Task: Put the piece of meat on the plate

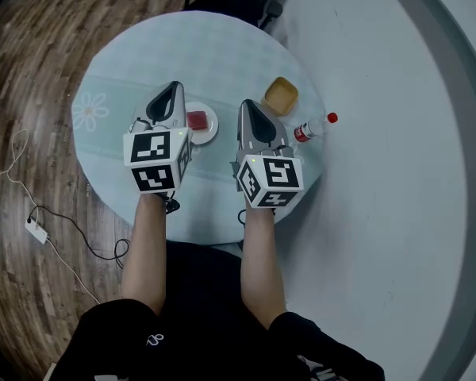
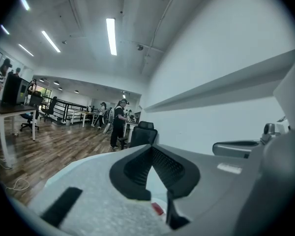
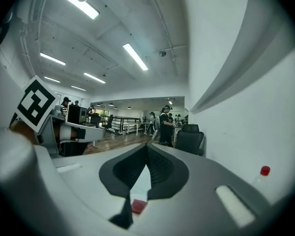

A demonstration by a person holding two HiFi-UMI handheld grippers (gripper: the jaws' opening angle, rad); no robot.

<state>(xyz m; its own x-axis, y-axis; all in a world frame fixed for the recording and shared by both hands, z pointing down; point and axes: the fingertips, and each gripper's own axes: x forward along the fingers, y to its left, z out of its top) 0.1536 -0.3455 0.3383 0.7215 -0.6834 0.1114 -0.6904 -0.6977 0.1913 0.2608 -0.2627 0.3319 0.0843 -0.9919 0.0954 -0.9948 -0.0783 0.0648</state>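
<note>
**A:** Where is the piece of meat?

**B:** The head view looks steeply down on a round table (image 1: 143,70) under a pale cloth. The piece of meat (image 1: 197,120) – a small, flat red slab – already lies on a small white plate (image 1: 209,135) near the table's middle. The task looks done, or close to it.

**A:** And the two grippers?

**B:** Both are held level above the table with the plate between them. The left gripper (image 1: 174,90) has its jaws together at the tips with nothing between them. The right gripper (image 1: 247,106) is likewise closed and empty. Each gripper's own view shows a sliver of red below its closed jaws.

**A:** If the meat needed moving, how would it handle?

**B:** Judging by its size it is probably light. It may be soft or slightly slick, so a gentle pinch across two opposite edges should suit it – one jaw on each side, low, near the plate. A hard squeeze could deform it or make it slip out.

**A:** Anything else nearby?

**B:** A shallow yellow-brown bowl (image 1: 281,95) and a red-capped bottle (image 1: 313,128) lying on its side, both on the right of the table.
</note>
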